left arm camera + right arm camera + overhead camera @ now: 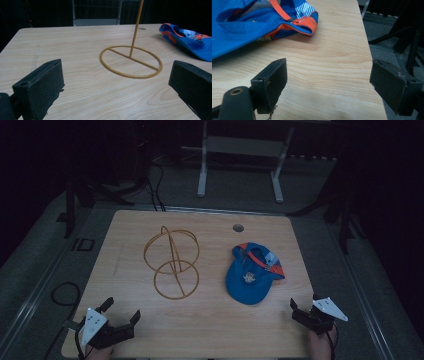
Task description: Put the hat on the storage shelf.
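Left claw (121, 312) and right claw (303, 302) both sat jaws apart, empty, at the surface's (210, 320) near edge (staged), facing wire hat stand (172, 262) and blue cap (251, 272).

Wire stand (131, 60) top cut off; cap (249, 22) badge perhaps too small to read
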Tool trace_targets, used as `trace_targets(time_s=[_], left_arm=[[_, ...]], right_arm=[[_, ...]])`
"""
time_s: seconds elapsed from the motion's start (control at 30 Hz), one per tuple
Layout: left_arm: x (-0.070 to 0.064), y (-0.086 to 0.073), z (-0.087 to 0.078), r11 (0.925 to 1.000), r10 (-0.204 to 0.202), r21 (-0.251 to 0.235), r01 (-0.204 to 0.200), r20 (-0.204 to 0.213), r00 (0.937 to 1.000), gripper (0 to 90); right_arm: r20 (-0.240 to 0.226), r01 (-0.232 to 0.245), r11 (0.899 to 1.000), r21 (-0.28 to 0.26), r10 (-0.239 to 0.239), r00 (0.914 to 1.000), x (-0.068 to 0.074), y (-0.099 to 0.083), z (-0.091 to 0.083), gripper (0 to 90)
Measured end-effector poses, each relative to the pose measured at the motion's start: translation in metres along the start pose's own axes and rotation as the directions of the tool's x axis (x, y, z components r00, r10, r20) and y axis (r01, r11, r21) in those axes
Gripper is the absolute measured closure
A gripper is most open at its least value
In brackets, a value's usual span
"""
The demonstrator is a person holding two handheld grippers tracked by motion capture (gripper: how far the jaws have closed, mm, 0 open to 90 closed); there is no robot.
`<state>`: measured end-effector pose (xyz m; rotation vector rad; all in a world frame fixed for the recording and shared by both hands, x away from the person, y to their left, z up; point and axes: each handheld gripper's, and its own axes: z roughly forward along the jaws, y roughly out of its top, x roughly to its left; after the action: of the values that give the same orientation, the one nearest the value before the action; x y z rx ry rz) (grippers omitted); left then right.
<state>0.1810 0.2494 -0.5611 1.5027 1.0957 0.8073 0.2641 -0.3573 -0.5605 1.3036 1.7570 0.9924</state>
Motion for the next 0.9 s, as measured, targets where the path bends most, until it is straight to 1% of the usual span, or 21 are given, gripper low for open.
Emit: trace_targets(time_s=[0.07, 0.1, 0.13, 0.17, 0.23, 0.27, 0.3, 0.33, 0.4, 0.43, 0.53, 0.57, 0.6, 0.67, 0.7, 0.73, 0.8, 0.83, 0.87, 0.9], left_arm=[[-0.001, 0.0, 0.0, 1.0, 0.007, 0.001, -0.007, 0.0, 1.0, 0.2], [-0.002, 0.0, 0.0, 1.0, 0.009, 0.002, -0.009, 0.0, 1.0, 0.2], [-0.003, 0.0, 0.001, 0.9999, 0.01, -0.001, -0.01, -0.001, 0.9999, 0.2], [-0.003, 0.0, 0.001, 0.9999, 0.014, -0.003, -0.014, 0.001, 0.9999, 0.2], [-0.004, 0.0, 0.001, 0.9999, 0.012, -0.006, -0.012, 0.013, 0.9998, 0.2], [-0.005, 0.001, 0.001, 0.9999, 0.008, -0.01, -0.008, 0.01, 0.9999, 0.1], [-0.006, 0.001, 0.001, 0.9999, 0.005, -0.012, -0.005, 0.01, 0.9999, 0.1], [-0.006, 0.001, 0.001, 0.9999, 0.002, -0.016, -0.002, 0.013, 0.9999, 0.1], [-0.007, 0.002, 0.001, 0.9997, -0.008, -0.024, 0.009, 0.025, 0.9996, 0.1], [-0.008, 0.002, 0.0, 0.9996, -0.007, -0.026, 0.007, 0.029, 0.9996, 0.2], [-0.01, 0.002, 0.001, 0.9998, 0.017, -0.011, -0.017, 0.024, 0.9996, 0.2], [-0.01, 0.001, 0.001, 0.9997, 0.025, -0.007, -0.025, 0.024, 0.9994, 0.2], [-0.011, 0.001, 0.002, 0.9995, 0.031, 0.0, -0.031, 0.025, 0.9992, 0.2], [-0.011, 0.0, 0.003, 0.9993, 0.036, 0.002, -0.036, 0.025, 0.999, 0.2], [-0.012, 0.0, 0.003, 0.9991, 0.042, 0.007, -0.042, 0.025, 0.9988, 0.2], [-0.013, 0.0, 0.003, 0.9989, 0.045, 0.009, -0.045, 0.024, 0.9987, 0.2], [-0.013, 0.0, 0.004, 0.999, 0.043, 0.01, -0.044, 0.029, 0.9986, 0.2], [-0.014, 0.0, 0.004, 0.9989, 0.044, 0.013, -0.045, 0.034, 0.9984, 0.2], [-0.014, 0.0, 0.004, 0.999, 0.041, 0.015, -0.042, 0.039, 0.9984, 0.2], [-0.015, 0.0, 0.005, 0.9991, 0.037, 0.019, -0.038, 0.043, 0.9984, 0.2]], right_arm=[[-0.037, -0.033, 0.999, 0.014, 0.033, 0.9988, 0.001, 0.004, -0.001, 14.3], [-0.037, -0.033, 0.999, 0.014, 0.033, 0.9988, 0.001, 0.004, -0.001, 14.3], [-0.047, -0.033, 0.999, 0.02, 0.034, 0.9983, 0.002, 0.006, -0.002, 14.3], [-0.044, -0.006, 1.0, 0.018, 0.007, 0.999, 0.005, 0.011, -0.003, 14.2], [-0.046, 0.003, 1.0, 0.018, -0.002, 0.999, 0.006, 0.014, -0.004, 14.1], [-0.064, -0.008, 1.0, 0.02, 0.009, 0.9979, 0.007, 0.019, -0.005, 14.0], [-0.064, -0.008, 1.0, 0.02, 0.009, 0.9979, 0.007, 0.019, -0.005, 14.0], [-0.082, -0.016, 1.0, 0.024, 0.018, 0.9965, 0.007, 0.025, -0.006, 13.9], [-0.086, -0.012, 1.0, 0.027, 0.014, 0.9962, 0.007, 0.031, -0.007, 13.6], [-0.086, -0.006, 1.0, 0.028, 0.008, 0.9963, 0.007, 0.033, -0.007, 13.5], [-0.095, -0.006, 1.0, 0.022, 0.008, 0.9955, 0.006, 0.038, -0.009, 13.2], [-0.087, -0.007, 1.0, 0.03, 0.01, 0.9962, 0.004, 0.043, -0.009, 13.3], [-0.095, -0.011, 1.0, 0.026, 0.013, 0.9954, 0.003, 0.046, -0.009, 13.3], [-0.091, -0.014, 1.0, 0.023, 0.016, 0.9957, 0.002, 0.048, -0.01, 13.4], [-0.088, -0.017, 1.0, 0.022, 0.019, 0.9959, 0.001, 0.051, -0.01, 13.5], [-0.097, -0.036, 0.999, 0.011, 0.037, 0.9946, -0.002, 0.057, -0.011, 13.5], [-0.102, -0.043, 0.999, 0.006, 0.043, 0.9939, -0.002, 0.06, -0.011, 13.5], [-0.119, -0.05, 0.999, 0.009, 0.051, 0.9916, -0.003, 0.064, -0.011, 13.4], [-0.122, -0.059, 0.998, -0.001, 0.059, 0.9908, -0.003, 0.071, -0.012, 13.3], [-0.122, -0.059, 0.998, -0.001, 0.059, 0.9908, -0.003, 0.071, -0.012, 13.3]])
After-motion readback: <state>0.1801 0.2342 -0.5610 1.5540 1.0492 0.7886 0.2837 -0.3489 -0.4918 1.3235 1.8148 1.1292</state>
